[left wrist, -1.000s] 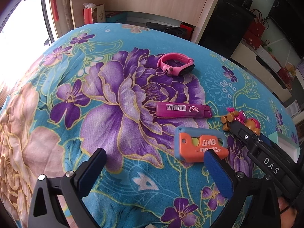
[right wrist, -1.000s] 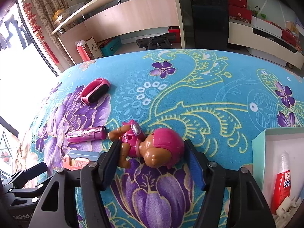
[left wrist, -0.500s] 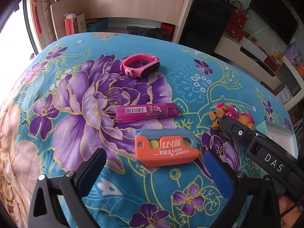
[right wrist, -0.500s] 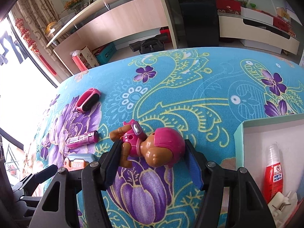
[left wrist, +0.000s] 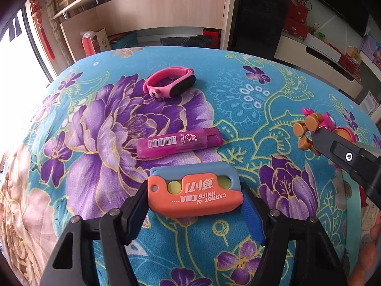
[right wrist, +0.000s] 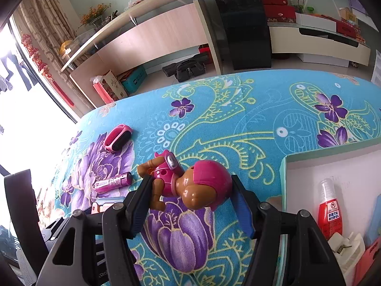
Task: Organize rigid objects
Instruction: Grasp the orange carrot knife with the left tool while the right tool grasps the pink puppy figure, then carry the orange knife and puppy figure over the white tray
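Nearest the left wrist camera, the left claw point(left wrist: 195, 197) pinches the orange and blue carrot knife point(left wrist: 194, 193) by its two ends, its fingers pressed against the toy's short sides just above the floral cloth point(left wrist: 238, 100) that covers the counter. Just beyond the knife lies a magenta lighter point(left wrist: 179, 143) on its side, barcode label up, on the big purple flower print. Farther back, near the far edge of the cloth, a pink wristband point(left wrist: 170, 87) with a dark face rests alone. In the right wrist view, the right claw point(right wrist: 190, 193) is clamped on the pink toy pup figure point(right wrist: 188, 183), one finger on its body and the other against its pink helmeted head; the figure is held lying sideways above the cloth. To the right of that claw stands an open pale green box point(right wrist: 284, 166) with a white inside, holding a red bottle point(right wrist: 329, 205) with a clear cap and a white clip point(right wrist: 346, 250) at its near corner. Past the counter, a low wooden shelf unit point(right wrist: 152, 35) and a black cabinet point(right wrist: 243, 23) line the wall.
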`<state>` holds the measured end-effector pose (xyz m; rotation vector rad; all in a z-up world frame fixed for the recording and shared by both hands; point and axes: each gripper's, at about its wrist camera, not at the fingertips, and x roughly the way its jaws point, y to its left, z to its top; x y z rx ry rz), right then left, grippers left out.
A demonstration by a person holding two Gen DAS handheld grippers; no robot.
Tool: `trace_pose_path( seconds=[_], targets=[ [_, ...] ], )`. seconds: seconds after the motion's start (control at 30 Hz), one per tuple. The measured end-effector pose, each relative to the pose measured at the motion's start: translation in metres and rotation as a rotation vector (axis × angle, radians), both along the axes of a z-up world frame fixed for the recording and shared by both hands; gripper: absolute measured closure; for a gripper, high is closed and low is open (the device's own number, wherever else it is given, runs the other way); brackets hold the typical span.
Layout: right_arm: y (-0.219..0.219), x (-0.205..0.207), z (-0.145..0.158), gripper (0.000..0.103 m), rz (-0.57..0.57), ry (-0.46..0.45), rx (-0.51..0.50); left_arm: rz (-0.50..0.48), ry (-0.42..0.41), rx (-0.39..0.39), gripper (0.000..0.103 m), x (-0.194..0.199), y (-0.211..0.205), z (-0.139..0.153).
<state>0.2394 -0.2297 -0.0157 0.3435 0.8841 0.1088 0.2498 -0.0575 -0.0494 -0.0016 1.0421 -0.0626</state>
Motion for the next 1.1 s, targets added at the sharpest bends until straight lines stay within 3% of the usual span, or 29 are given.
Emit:
trace_pose_path(
  seconds=[0.23,0.53,0.77,1.1],
  targets=[
    [-0.01,-0.023,0.018,0.038,-0.066,-0.073,0.047,0.046,-0.034,-0.026,0.029,-0.006,0.009,0.012],
    [-0.04,-0.062,0.054,0.038,-0.171,-0.178,0.057,0.015,-0.161,-0.078,0.029,-0.024,-0.011,0.06],
    [-0.073,-0.091,0.062,0.038,-0.279,-0.186,0.028,-0.095,-0.257,-0.086,0.029,-0.043,-0.053,0.092],
    [-0.147,-0.129,0.053,0.038,-0.508,-0.125,-0.092,-0.308,-0.293,-0.088,0.029,-0.069,-0.141,0.1]
  ],
)
